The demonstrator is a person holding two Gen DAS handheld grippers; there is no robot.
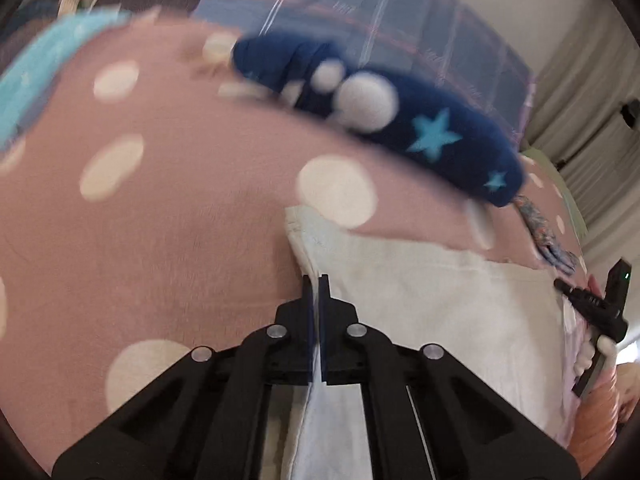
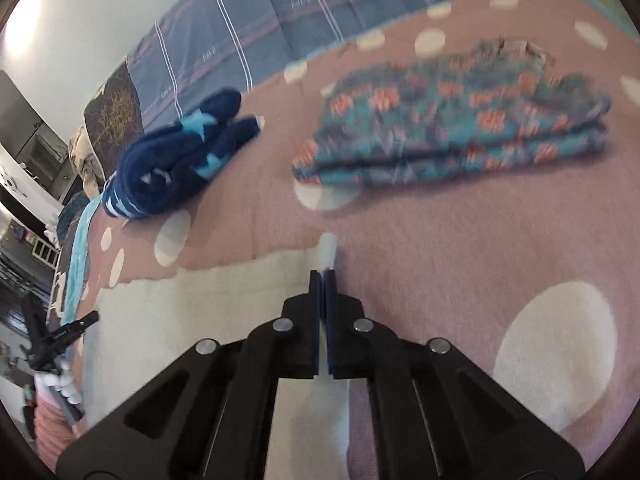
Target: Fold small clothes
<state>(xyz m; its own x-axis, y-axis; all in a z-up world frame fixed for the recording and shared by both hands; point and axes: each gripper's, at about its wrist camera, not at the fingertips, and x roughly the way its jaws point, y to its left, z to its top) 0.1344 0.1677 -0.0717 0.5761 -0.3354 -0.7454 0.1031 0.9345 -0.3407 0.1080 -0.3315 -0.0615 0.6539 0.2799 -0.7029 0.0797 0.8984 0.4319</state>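
A white garment (image 1: 432, 304) lies spread on the pink spotted blanket (image 1: 160, 208). My left gripper (image 1: 319, 280) is shut on its left edge, near a corner. My right gripper (image 2: 324, 276) is shut on the garment's right edge; the white cloth (image 2: 208, 312) stretches between them. Each gripper shows in the other's view, the right one (image 1: 592, 304) and the left one (image 2: 60, 336). A rolled navy garment with light blue stars (image 1: 400, 120) (image 2: 180, 160) lies beyond. A folded floral teal and orange garment (image 2: 460, 120) lies ahead of the right gripper.
The pink blanket (image 2: 480, 260) has large white dots. A blue plaid bedcover (image 2: 300, 16) lies behind it against a white wall. A light blue cloth (image 1: 36, 80) lies at the blanket's far left. Curtains (image 1: 592, 120) hang at the right.
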